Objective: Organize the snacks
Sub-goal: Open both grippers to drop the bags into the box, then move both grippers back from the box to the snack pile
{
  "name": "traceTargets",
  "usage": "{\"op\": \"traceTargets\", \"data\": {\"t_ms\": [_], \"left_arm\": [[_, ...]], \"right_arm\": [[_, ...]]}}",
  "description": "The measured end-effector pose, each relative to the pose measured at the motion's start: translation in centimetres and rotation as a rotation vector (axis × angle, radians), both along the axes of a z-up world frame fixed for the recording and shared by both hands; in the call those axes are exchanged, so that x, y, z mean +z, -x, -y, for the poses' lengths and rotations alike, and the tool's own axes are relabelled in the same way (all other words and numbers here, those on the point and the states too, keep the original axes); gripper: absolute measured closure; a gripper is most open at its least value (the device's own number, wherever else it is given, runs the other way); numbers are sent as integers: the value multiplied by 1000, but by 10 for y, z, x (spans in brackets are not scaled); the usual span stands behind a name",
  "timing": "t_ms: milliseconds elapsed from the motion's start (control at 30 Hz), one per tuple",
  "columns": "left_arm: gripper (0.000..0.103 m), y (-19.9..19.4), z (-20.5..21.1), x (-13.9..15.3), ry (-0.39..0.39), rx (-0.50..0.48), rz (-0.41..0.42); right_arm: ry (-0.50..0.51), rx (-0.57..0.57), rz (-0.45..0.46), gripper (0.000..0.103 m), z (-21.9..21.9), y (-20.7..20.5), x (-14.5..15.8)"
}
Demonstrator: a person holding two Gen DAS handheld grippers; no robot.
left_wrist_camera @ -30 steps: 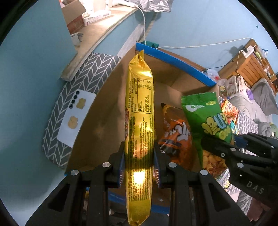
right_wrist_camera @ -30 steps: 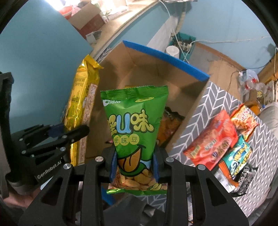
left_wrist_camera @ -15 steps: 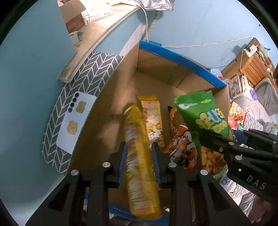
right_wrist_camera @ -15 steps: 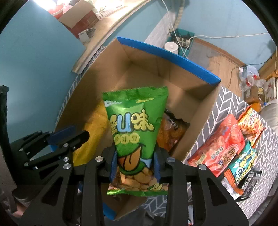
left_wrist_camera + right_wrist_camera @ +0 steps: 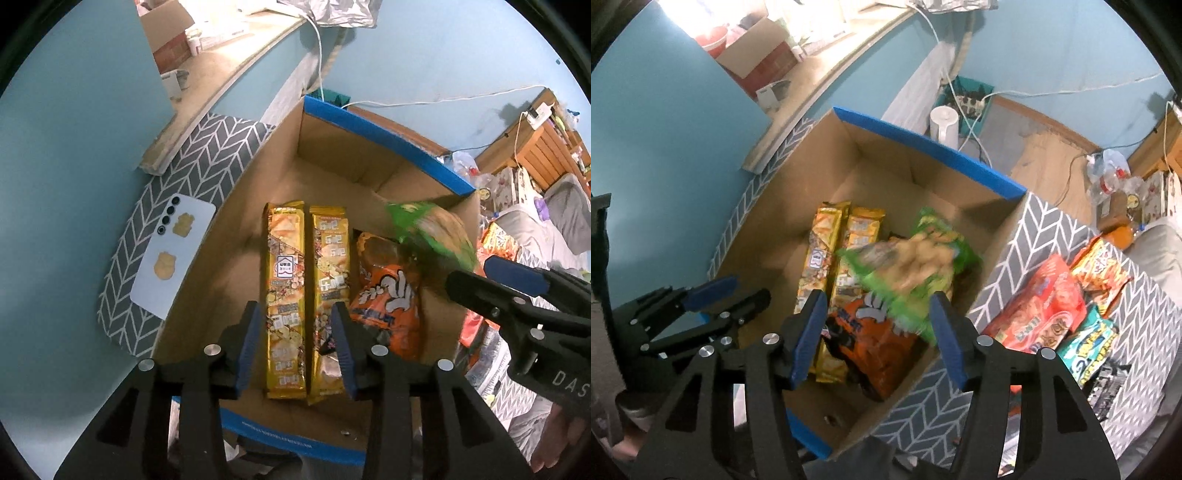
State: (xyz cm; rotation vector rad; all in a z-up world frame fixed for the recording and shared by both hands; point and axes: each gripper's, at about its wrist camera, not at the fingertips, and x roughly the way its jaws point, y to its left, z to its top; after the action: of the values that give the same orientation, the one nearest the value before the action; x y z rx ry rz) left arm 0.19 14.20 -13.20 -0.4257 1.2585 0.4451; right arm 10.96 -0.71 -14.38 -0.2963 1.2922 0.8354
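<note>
Both claws hang over the cardboard box (image 5: pixel 369 129), jaws opening, gripping nothing. Below the left gripper (image 5: pixel 297 332) two yellow packs (image 5: pixel 286 280) lie side by side on the box floor. Beyond the right gripper (image 5: pixel 877 325), the blurred green bag (image 5: pixel 916 266) is loose above the orange bag (image 5: pixel 875 339).

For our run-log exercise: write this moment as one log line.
left gripper: opening, empty | right gripper: opening, green bag falling into box
</note>
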Motion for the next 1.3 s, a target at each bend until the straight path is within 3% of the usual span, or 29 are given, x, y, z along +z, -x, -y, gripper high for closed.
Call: {"op": "traceTargets", "data": {"t_ms": [133, 200, 667, 1300], "left_arm": [[60, 0, 8, 11, -5, -6, 1], [48, 0, 12, 17, -15, -10, 13], [41, -11, 52, 38, 11, -98, 47], [34, -42, 125, 39, 51, -256, 24]], "right_arm": [[2, 1, 22, 38, 8, 1, 10], [8, 8, 40, 37, 10, 3, 14], [41, -20, 99, 31, 54, 0, 35], [74, -217, 71, 27, 158, -21, 32]]}}
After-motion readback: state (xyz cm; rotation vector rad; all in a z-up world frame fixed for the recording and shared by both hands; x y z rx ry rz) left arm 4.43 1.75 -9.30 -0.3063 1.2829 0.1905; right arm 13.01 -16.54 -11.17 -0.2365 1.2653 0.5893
